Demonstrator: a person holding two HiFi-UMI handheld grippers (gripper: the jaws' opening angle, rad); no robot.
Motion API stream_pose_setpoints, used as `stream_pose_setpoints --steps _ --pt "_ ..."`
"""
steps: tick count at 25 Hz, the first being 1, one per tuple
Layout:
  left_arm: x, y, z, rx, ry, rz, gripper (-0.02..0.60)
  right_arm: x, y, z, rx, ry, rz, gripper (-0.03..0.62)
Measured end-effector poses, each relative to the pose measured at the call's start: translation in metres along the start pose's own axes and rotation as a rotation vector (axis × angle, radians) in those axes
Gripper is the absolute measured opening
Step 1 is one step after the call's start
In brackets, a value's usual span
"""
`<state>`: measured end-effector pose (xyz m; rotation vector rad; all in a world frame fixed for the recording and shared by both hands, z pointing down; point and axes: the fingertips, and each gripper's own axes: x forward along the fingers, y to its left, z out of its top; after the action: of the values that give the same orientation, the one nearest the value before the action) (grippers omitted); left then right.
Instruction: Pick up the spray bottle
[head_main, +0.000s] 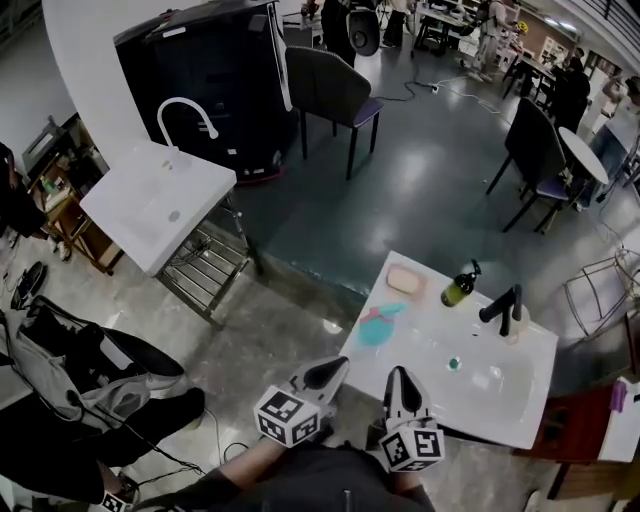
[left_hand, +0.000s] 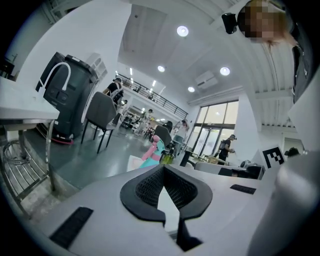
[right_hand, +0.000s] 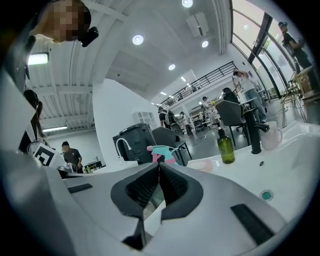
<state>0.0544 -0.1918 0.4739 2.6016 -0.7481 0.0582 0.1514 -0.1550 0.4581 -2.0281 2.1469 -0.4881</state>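
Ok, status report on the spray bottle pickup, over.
Left gripper shut, empty. Right gripper shut, empty. Spray bottle untouched on the sink counter, near corner, just ahead of both. Nothing in the way.

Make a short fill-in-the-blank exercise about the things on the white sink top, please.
1. In the head view, the spray bottle is to the ____ of the green bottle.
2. The green bottle has a ____ pump top.
3. The soap dish is ____ in colour.
4. The right gripper is ____, with nothing between its jaws.
Missing words: left; black; pink; shut.
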Motion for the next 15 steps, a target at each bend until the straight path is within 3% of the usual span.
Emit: stream_pose_setpoints --steps 7,15 --pt "0.019 0.019 0.003 0.033 0.024 -0.023 0.005 0.020 -0.015 -0.001 -0.002 -0.006 -0.026 0.009" --pt "0.045 0.009 0.001 0.054 0.052 -0.133 0.006 0.040 -0.010 -0.004 -0.057 0.031 0.036 0.009"
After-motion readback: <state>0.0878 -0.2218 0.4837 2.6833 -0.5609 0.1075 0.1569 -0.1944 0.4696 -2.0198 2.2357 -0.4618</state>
